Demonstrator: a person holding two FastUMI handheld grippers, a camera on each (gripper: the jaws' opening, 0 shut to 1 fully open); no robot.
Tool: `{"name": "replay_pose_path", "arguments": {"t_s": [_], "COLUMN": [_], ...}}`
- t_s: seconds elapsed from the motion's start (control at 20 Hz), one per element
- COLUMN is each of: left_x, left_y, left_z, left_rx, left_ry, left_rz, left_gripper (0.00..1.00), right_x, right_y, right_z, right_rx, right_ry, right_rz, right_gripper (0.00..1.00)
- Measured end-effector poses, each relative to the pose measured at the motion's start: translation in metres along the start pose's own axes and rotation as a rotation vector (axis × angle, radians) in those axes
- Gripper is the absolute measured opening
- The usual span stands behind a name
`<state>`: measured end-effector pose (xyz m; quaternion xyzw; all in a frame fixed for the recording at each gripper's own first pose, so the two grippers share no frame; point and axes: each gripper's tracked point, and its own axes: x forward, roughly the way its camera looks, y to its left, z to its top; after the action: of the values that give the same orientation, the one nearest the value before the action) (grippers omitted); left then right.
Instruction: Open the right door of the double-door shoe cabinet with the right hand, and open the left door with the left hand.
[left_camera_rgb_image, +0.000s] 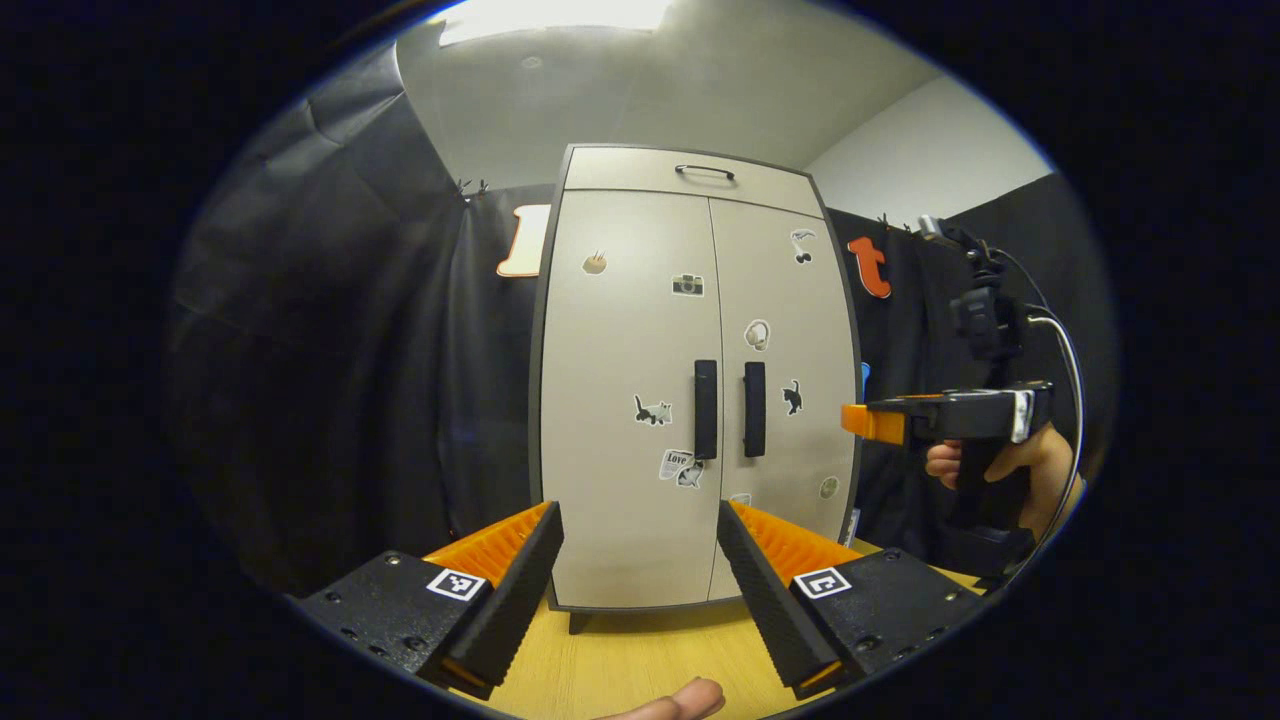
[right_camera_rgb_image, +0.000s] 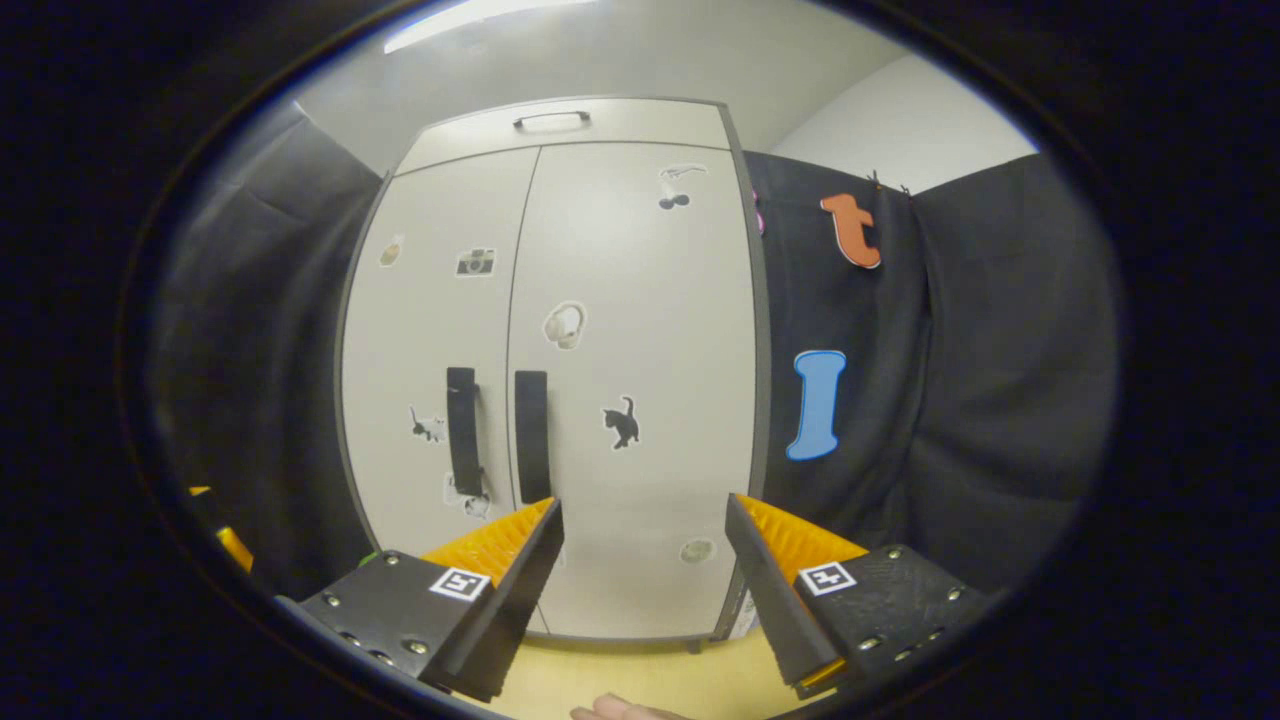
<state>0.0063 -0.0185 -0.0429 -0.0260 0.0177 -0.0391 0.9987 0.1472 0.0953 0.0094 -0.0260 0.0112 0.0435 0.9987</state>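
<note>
**Grippers short of the handles, both doors shut**

Left gripper (left_camera_rgb_image: 640, 570) view: jaws wide, empty; left door handle (left_camera_rgb_image: 706, 409) ahead, up and slightly right, long axis vertical. Right gripper (left_camera_rgb_image: 875, 422) off the cabinet's right side.

Right gripper (right_camera_rgb_image: 640, 570) view: jaws wide; right door handle (right_camera_rgb_image: 531, 436) vertical, up-left, nearer this one.

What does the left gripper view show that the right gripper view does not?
Left gripper view: the open left gripper, and the right gripper, held in a hand to the right of the shoe cabinet. Right gripper view: that gripper's open fingers from behind, facing the right door. Both: the cabinet, doors shut, two handles untouched, on a wooden table.
</note>
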Motion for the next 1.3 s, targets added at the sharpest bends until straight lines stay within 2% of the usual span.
{"name": "replay_pose_path", "arguments": {"t_s": [0.15, 0.25, 0.35, 0.45, 0.5, 0.65, 0.9, 1.05, 1.1, 1.2, 1.3], "left_x": [-0.004, -0.007, -0.012, -0.018, -0.023, -0.027, -0.026, -0.026, -0.026, -0.025, -0.022], "left_y": [-0.002, 0.000, 0.010, 0.020, 0.024, 0.038, 0.060, 0.062, 0.064, 0.070, 0.074], "left_z": [-0.009, -0.014, -0.018, -0.027, -0.031, -0.042, -0.060, -0.066, -0.070, -0.071, -0.074], "left_rx": [-0.036, -0.045, -0.039, -0.026, -0.026, -0.047, -0.062, -0.059, -0.057, -0.054, -0.061], "left_ry": [0.017, 0.023, 0.018, 0.023, 0.026, 0.043, 0.086, 0.100, 0.103, 0.104, 0.115], "left_rz": [-0.014, -0.018, -0.002, 0.016, 0.022, 0.033, 0.063, 0.047, 0.047, 0.061, 0.077], "left_gripper": [0.96, 0.96, 0.96, 0.96, 0.96, 0.96, 0.96, 0.96, 0.96, 0.96, 0.93], "right_x": [0.042, 0.066, 0.084, 0.099, 0.101, 0.111, 0.118, 0.125, 0.130, 0.130, 0.128], "right_y": [0.018, 0.036, 0.054, 0.062, 0.074, 0.077, 0.096, 0.103, 0.099, 0.095, 0.096], "right_z": [0.005, 0.008, 0.006, 0.001, 0.005, 0.017, 0.007, -0.002, -0.004, -0.004, -0.003], "right_rx": [0.025, 0.055, 0.065, 0.080, 0.117, 0.132, 0.061, 0.067, 0.087, 0.145, 0.109], "right_ry": [0.011, 0.002, 0.010, 0.024, 0.012, -0.004, 0.020, 0.040, 0.051, 0.059, 0.054], "right_rz": [0.001, 0.034, 0.072, 0.060, 0.104, 0.069, 0.074, 0.086, 0.059, 0.030, 0.035], "right_gripper": [0.96, 0.95, 0.94, 0.96, 0.96, 0.94, 0.96, 0.84, 0.83, 0.61, 0.50]}}
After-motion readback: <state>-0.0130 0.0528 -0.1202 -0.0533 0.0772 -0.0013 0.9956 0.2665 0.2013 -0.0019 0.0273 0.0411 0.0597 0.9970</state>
